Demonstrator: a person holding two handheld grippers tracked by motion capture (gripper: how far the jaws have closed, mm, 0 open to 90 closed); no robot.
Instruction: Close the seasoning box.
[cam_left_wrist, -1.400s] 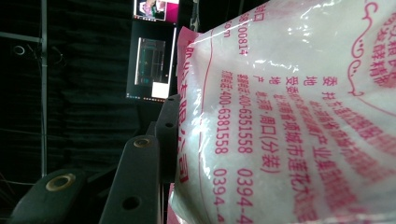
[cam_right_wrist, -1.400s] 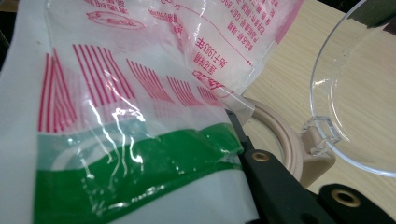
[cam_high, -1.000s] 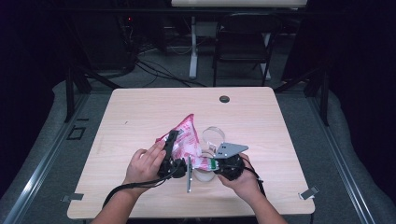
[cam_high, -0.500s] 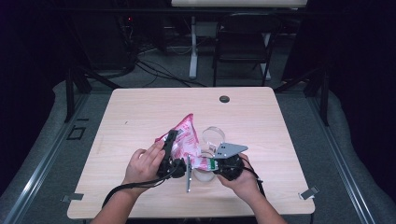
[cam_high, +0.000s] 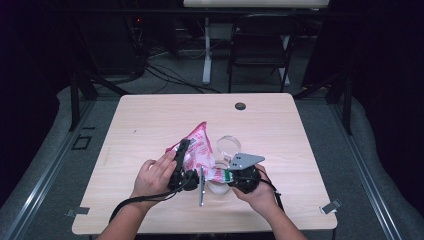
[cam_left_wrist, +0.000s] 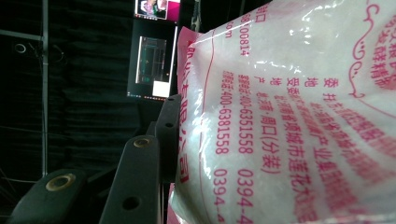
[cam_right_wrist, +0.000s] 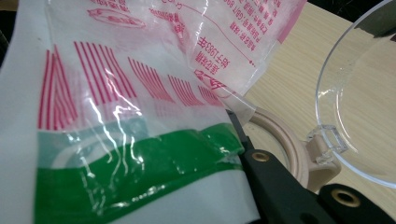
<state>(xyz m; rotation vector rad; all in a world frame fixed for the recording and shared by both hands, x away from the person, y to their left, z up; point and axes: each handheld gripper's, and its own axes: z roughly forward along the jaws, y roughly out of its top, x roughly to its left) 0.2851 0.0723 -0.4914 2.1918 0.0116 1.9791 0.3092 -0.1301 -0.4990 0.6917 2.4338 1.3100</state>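
- Nearest the person's edge of the wooden table (cam_high: 150, 120), two hands come in from the bottom of the high view, each holding a gripper, and both meet at a plastic bag (cam_high: 200, 150) lifted a little above the tabletop near its middle.
- The left gripper (cam_high: 181, 157) sits at the bag's left edge; in the left gripper view one black jaw presses against the bag's side seam (cam_left_wrist: 184, 140), so it appears clamped on the bag, though the second jaw is hidden behind the film.
- The right gripper (cam_high: 227, 176), topped by its grey three-cornered plate, meets the bag's lower right corner; in the right gripper view the film drapes over its jaws and one black jaw emerges just under the green band (cam_right_wrist: 140, 168), so it looks closed on that corner.
- The bag is glossy, crinkled film: white with pink-red printed characters, numbers and stripes, a pink border, and a green band at one end. It seems to hold a white granular filling.
- Just beside and beyond the bag stands a beige container rim (cam_right_wrist: 285, 140) with a clear hinged lid (cam_right_wrist: 359, 93) tipped open.
- Further back, a small dark round disc (cam_high: 240, 106) sits in the tabletop near the far edge.
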